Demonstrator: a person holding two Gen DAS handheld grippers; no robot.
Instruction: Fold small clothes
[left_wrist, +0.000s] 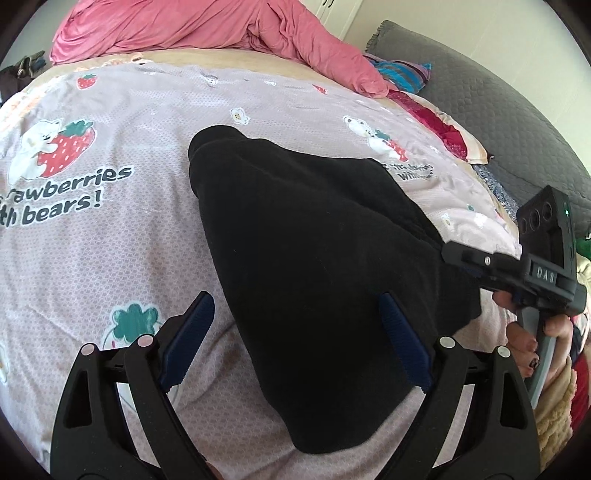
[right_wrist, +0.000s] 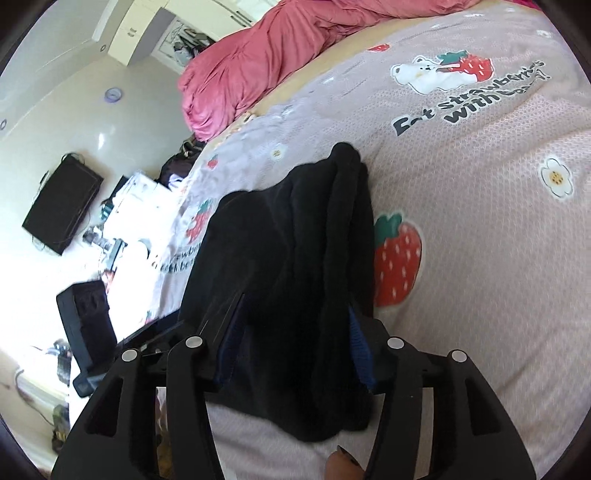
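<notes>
A black fleece garment (left_wrist: 314, 251) lies folded on the strawberry-print bedspread (left_wrist: 110, 236). My left gripper (left_wrist: 295, 321) is open; its blue-padded fingers stand one on each side of the garment's near left edge, just above it. In the right wrist view the same garment (right_wrist: 295, 240) fills the middle. My right gripper (right_wrist: 291, 339) is open with thick folds of the garment lying between its fingers. The right gripper's body also shows in the left wrist view (left_wrist: 524, 266) at the garment's right edge.
A pink duvet (left_wrist: 207, 26) is bunched at the far end of the bed. A grey quilted headboard (left_wrist: 498, 110) and coloured cloths (left_wrist: 406, 74) lie to the right. In the right wrist view the floor, a black monitor (right_wrist: 62, 206) and clutter lie to the left of the bed.
</notes>
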